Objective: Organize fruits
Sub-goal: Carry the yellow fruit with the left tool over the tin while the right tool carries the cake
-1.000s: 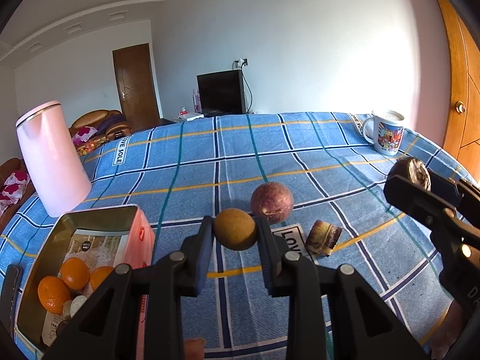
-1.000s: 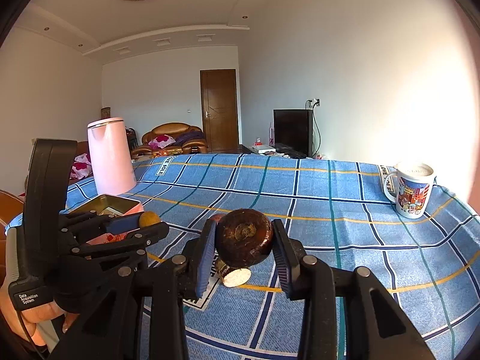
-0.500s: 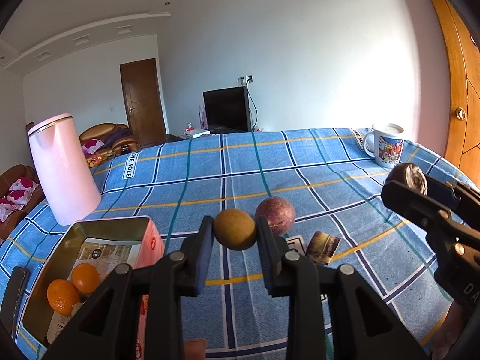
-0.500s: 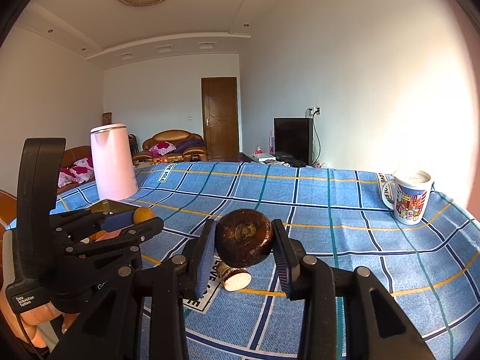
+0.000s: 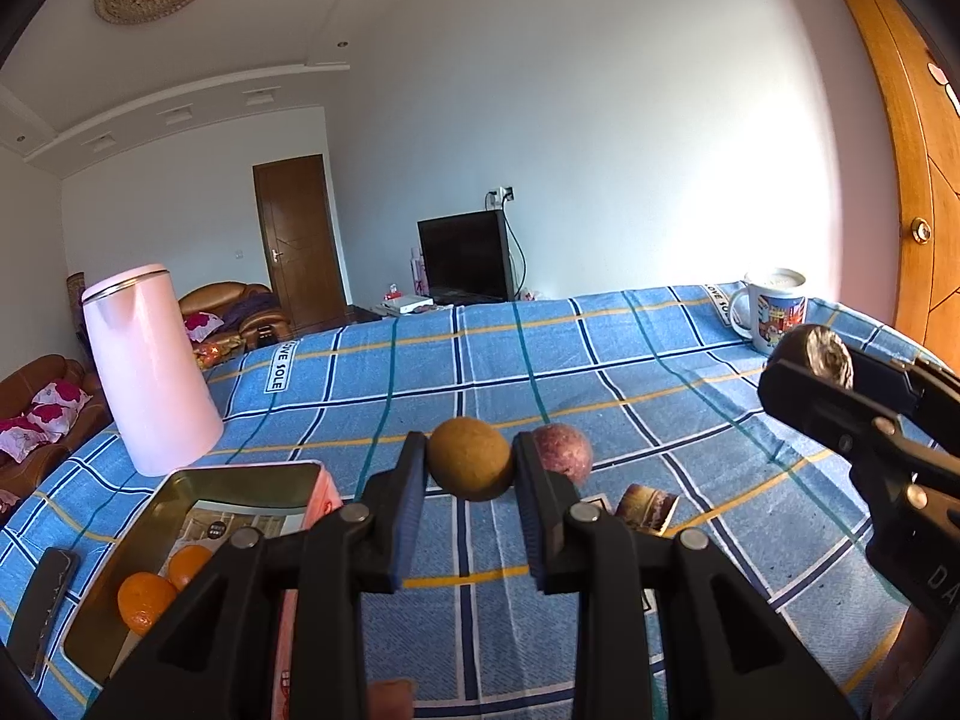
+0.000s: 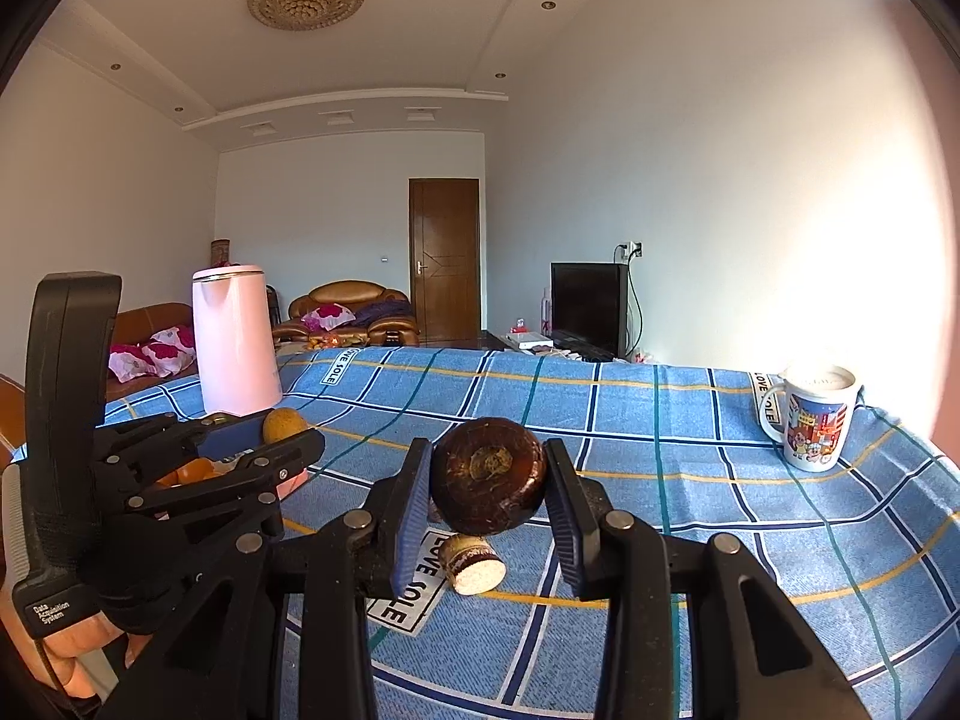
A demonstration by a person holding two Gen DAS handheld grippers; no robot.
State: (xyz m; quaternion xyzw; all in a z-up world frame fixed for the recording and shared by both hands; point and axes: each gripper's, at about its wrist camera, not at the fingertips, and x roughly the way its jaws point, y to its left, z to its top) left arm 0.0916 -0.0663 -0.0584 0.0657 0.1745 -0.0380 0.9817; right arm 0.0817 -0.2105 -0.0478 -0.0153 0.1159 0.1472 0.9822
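Fruits are counted across two views. One tan round fruit (image 5: 470, 459) is clamped in the left gripper (image 5: 470, 468), held above the blue plaid cloth (image 5: 600, 360). One dark brown fruit (image 6: 487, 483) is gripped by the right gripper (image 6: 487, 489), also off the cloth. One purple round fruit (image 5: 567, 450) is seen only from the left wrist, lying on the cloth just behind the left gripper. Two oranges (image 5: 147, 600) are counted inside the open tin (image 5: 240, 474), clear only in that view. One cut brown piece (image 6: 471, 561) lies on the cloth, its white face shown only to the right wrist. One pink kettle (image 5: 150, 372) and one mug (image 6: 813, 420) are noted.
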